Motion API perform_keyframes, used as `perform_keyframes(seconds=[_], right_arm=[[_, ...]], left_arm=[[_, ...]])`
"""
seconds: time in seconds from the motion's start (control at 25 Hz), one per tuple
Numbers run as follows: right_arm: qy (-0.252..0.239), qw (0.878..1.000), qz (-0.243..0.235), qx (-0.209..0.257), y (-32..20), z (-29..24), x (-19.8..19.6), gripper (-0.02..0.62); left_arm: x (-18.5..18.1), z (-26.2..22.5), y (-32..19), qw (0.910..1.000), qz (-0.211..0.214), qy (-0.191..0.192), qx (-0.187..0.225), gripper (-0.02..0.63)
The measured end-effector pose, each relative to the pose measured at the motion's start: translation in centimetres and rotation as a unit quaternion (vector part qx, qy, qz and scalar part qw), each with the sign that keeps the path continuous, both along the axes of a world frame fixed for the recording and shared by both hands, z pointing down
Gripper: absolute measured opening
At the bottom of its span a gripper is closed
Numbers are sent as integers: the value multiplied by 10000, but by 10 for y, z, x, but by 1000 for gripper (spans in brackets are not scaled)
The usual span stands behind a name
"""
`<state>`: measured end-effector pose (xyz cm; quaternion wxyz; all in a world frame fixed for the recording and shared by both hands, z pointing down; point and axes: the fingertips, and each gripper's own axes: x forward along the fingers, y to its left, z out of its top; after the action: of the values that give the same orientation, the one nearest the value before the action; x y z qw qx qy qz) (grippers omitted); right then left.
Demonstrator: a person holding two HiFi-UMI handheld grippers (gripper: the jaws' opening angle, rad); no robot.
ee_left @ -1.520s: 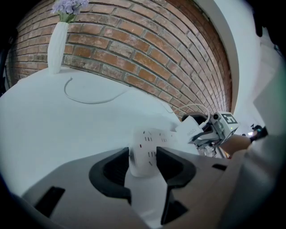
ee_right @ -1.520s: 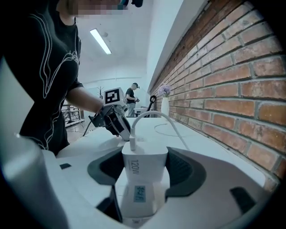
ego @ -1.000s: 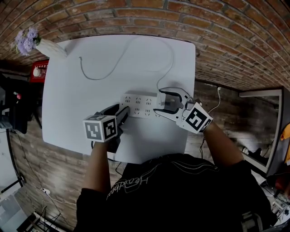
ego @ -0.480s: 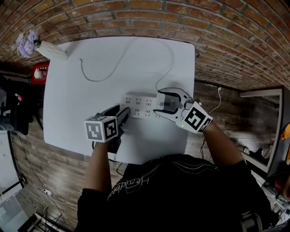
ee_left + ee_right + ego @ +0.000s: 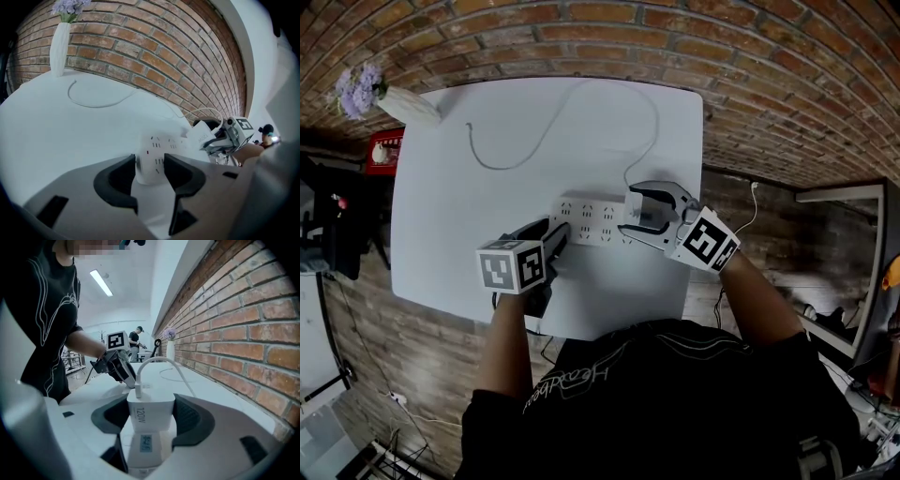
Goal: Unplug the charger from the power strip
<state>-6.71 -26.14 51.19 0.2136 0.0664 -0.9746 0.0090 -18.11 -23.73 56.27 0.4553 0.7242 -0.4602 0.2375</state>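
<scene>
My right gripper [image 5: 649,208] has its jaws clenched on the white charger [image 5: 151,409], which stands at the right end of the power strip [image 5: 586,217] on the bench [image 5: 469,206], while my left gripper [image 5: 555,234] has its jaws grasping the strip's left end.

Charger [image 5: 151,414]: you could read "120W" in dark print, turned sideways, on its white face; in the left gripper view the print on its side was too blurred to read.
Blue label [image 5: 146,442]: it sat just below that face, its print too small to read.
Shirt [image 5: 581,380]: the light script on your black front began "Head"; the rest was unclear.
</scene>
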Motion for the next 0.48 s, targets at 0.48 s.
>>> perform_keyframes(seconds=[0.48], right_arm=[[49, 9998, 36, -169, -2, -1, 1, 245]], left_arm=[[0, -1, -1, 10000, 46, -1, 35, 190]])
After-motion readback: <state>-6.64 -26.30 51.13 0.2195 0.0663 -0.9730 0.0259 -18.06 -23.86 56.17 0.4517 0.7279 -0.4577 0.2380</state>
